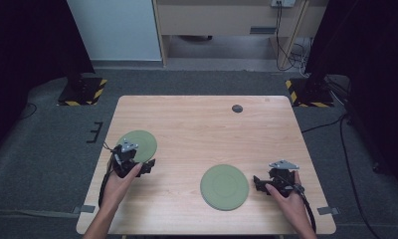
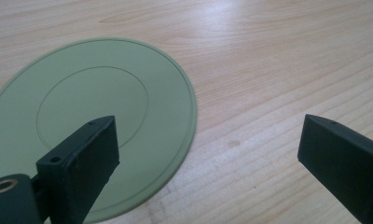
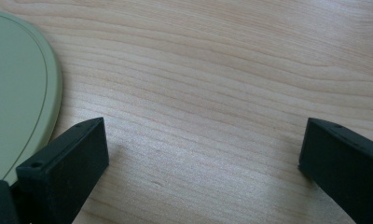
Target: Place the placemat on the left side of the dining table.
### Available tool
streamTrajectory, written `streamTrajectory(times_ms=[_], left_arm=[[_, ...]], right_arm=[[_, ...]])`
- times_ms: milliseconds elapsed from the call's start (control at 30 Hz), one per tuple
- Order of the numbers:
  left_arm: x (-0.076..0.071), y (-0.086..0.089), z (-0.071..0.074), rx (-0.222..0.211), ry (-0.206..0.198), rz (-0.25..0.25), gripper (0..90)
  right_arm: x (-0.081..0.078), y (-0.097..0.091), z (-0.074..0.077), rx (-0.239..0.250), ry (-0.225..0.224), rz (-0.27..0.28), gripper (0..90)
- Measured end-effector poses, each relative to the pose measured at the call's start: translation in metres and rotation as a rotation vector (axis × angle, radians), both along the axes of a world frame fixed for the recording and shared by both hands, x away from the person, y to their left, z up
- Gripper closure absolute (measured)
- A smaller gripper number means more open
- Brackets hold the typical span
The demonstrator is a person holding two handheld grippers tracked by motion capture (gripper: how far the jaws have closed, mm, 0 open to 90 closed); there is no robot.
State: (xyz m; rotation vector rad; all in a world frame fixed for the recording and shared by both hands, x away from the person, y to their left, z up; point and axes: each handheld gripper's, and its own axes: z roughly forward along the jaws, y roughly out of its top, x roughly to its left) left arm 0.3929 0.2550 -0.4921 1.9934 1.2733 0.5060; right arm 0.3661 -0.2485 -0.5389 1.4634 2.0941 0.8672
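There are two green plates on the wooden table (image 1: pixel 197 124). Both plates are flat and round, and nothing lies on them. One plate (image 1: pixel 139 145) sits at about 9 o'clock on the table, near the left edge. The other plate (image 1: pixel 225 186) sits at about 5 o'clock, near the front edge. The two plates are well apart.

There are two grippers, one in each hand. The left gripper (image 1: pixel 146 167) is at the front edge of the 9 o'clock plate. Its jaws are wide apart and hold nothing; in the left gripper view one jaw is over this plate (image 2: pixel 96 121) and the other is over bare wood.

The right gripper (image 1: pixel 257 183) is just beside the 5 o'clock plate, at its 3 o'clock side. Its jaws are wide apart too and hold nothing.

One small dark round spot (image 1: pixel 237 108) is on the table at about 1 o'clock.
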Motion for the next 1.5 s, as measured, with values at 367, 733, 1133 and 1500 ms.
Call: streamTrajectory(times_ms=[367,733,1133,1500], left_arm=[[-0.017,-0.014,-0.001,-0.005,-0.009,-0.051,4.6],[-0.030,-0.031,-0.007,0.014,-0.007,-0.109,4.2],[-0.038,-0.053,-0.009,0.024,-0.004,-0.173,4.1],[-0.039,-0.069,-0.012,0.037,0.001,-0.207,4.0]], right_arm=[[0.000,0.000,0.000,0.000,0.000,0.000,1.6],[0.000,0.000,0.000,0.001,-0.001,-0.002,1.6],[0.000,0.000,0.000,0.001,0.000,-0.003,1.2],[0.000,0.000,0.000,0.002,0.001,0.001,1.2]])
